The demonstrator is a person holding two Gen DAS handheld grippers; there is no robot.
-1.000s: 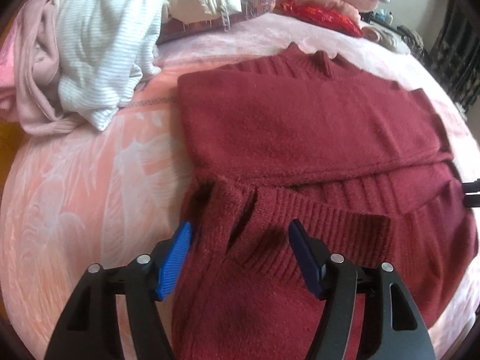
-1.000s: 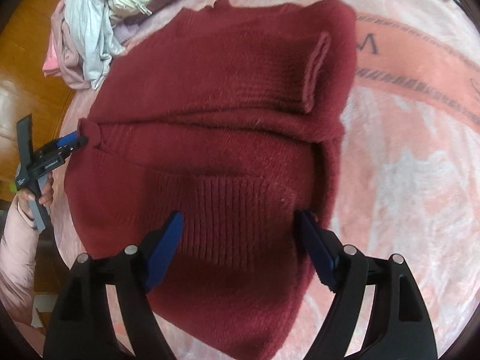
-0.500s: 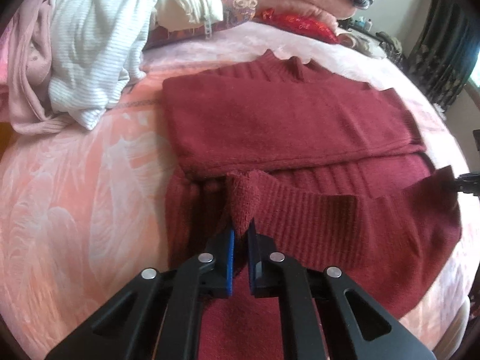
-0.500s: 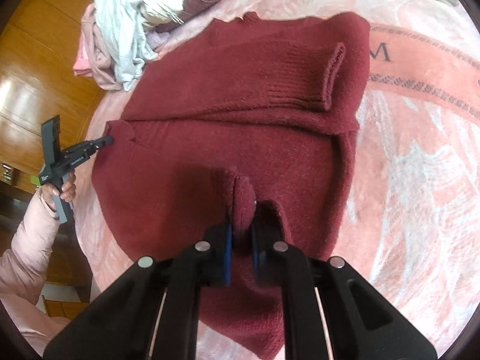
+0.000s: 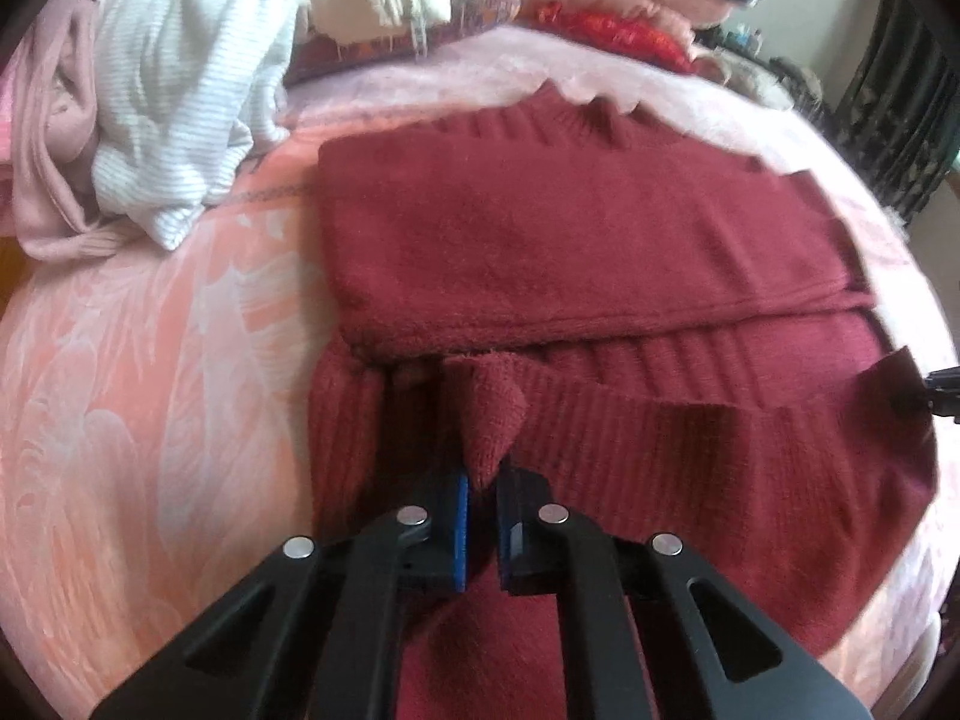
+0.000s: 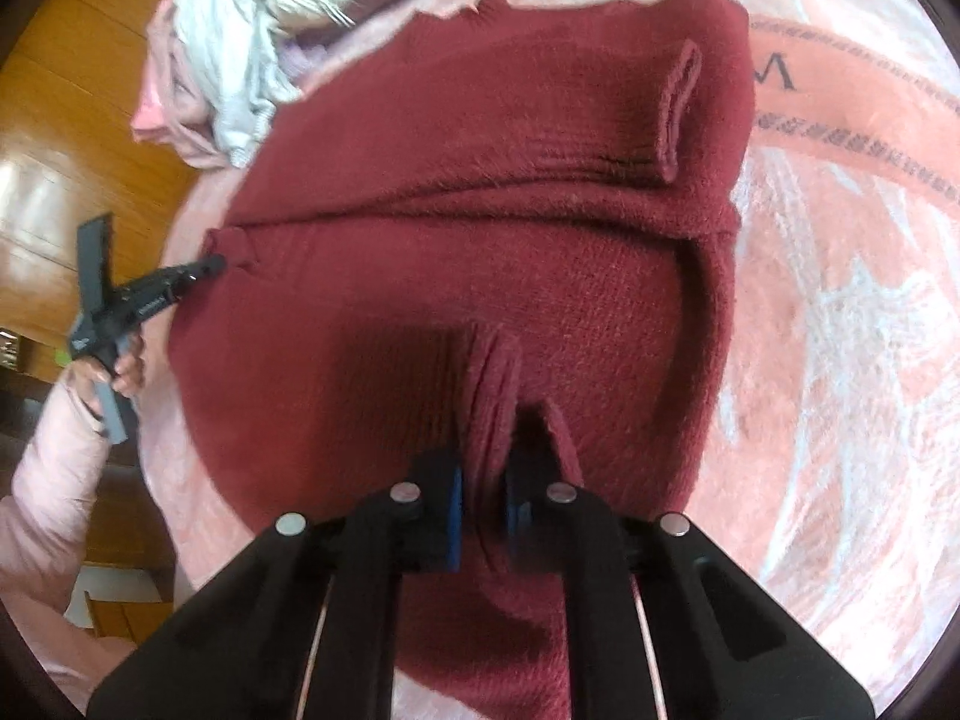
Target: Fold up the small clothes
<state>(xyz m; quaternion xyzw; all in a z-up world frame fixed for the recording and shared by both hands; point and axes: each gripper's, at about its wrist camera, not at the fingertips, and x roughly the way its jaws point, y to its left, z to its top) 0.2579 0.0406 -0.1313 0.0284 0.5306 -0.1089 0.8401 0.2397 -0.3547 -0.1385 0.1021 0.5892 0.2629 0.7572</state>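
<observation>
Both tools, open a second ago, now pinch the dark red sweater (image 5: pixel 570 240): left tool (image 5: pixel 482 501) at its 6 o'clock hem, right tool (image 6: pixel 483 495) likewise, sleeves folded across.

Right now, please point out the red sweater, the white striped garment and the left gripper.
red sweater (image 5: pixel 570 240), left wrist view, folded upper body
white striped garment (image 5: pixel 180 90), left wrist view, middle
left gripper (image 5: pixel 480 516), left wrist view, between fingertips
</observation>
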